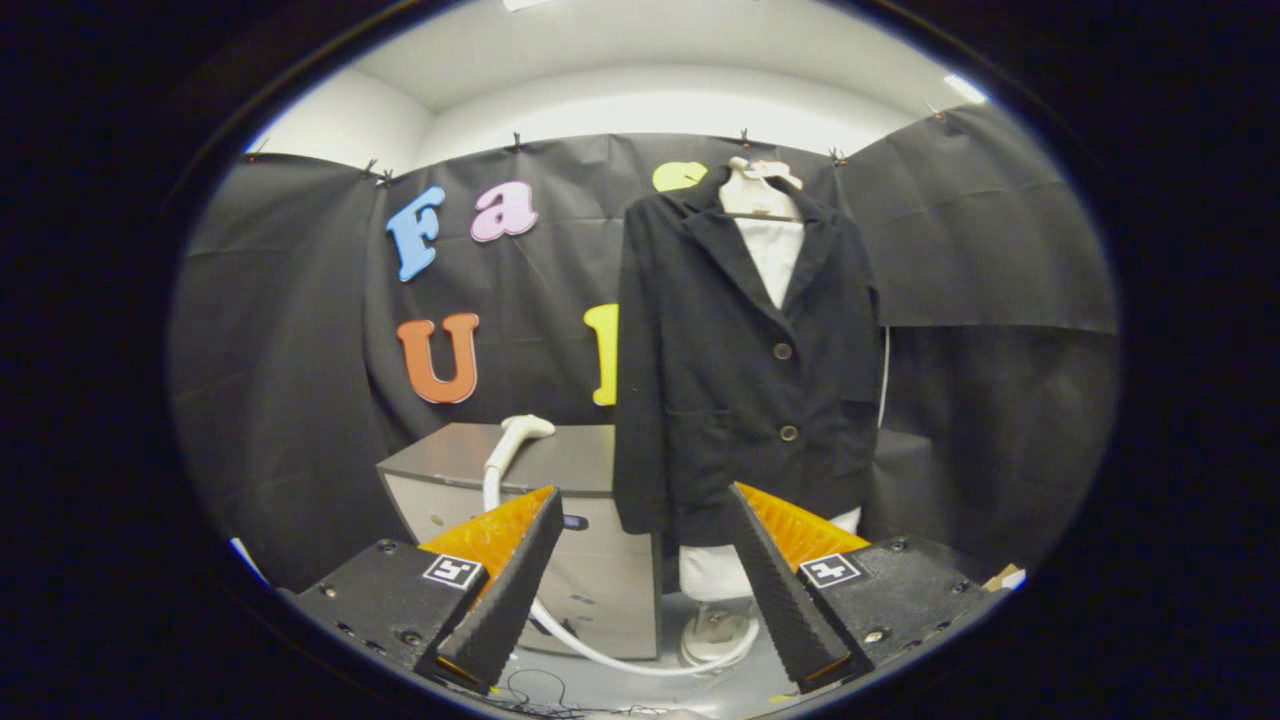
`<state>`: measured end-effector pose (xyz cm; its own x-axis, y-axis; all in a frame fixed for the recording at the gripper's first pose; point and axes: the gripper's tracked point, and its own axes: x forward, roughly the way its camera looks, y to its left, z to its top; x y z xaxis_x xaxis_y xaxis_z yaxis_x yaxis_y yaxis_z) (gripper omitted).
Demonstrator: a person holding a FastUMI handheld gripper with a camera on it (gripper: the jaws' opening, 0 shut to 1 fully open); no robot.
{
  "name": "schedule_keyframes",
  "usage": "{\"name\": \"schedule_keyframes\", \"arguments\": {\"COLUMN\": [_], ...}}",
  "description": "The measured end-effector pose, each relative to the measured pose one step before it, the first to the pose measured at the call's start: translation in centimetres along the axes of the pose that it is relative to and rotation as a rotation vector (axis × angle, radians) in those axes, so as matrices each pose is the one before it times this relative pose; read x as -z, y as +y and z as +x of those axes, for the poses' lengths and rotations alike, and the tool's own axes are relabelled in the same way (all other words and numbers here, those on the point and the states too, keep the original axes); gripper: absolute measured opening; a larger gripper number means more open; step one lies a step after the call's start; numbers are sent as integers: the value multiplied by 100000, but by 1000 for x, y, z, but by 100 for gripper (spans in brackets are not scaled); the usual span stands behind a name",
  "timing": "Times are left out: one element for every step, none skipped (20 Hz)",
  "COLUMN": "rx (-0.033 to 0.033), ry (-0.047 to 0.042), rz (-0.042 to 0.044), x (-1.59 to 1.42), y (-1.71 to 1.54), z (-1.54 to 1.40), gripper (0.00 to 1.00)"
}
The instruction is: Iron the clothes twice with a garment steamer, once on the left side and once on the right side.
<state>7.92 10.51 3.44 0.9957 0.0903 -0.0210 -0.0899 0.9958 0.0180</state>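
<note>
Gripper (640, 500) spread wide, holding nothing. Centre right: one jacket (740, 370) with two buttons. Lower left: one steamer head (520, 435) on one cabinet (590, 560).

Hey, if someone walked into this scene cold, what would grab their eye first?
The dark jacket on a white mannequin stands out, straight ahead beyond the open gripper. Beside it, a white steamer head rests on a grey cabinet, its hose curling down across the floor ahead of the fingers.
</note>
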Motion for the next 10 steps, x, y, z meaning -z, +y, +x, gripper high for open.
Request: {"name": "schedule_keyframes", "arguments": {"rx": [-1595, -1684, -1540, -1555, -2030, -1742, -1550, -1568, -1703, -1576], "ry": [-167, 444, -212, 505, 820, 335, 1021, 1285, 1140, 1707], "rz": [-386, -475, -351, -346, 18, 67, -501, -76, 651, 556], "x": [-586, -209, -529, -320, -177, -144, 69, -69, -77, 86], "y": [1294, 1289, 1360, 1338, 1464, 1299, 1203, 1325, 1219, 1195], "z": [1152, 1156, 1330, 1446, 1492, 1578, 1508, 1619, 1680, 1853], "gripper": [100, 100, 100, 100, 100, 100, 100, 100, 100, 100]}}
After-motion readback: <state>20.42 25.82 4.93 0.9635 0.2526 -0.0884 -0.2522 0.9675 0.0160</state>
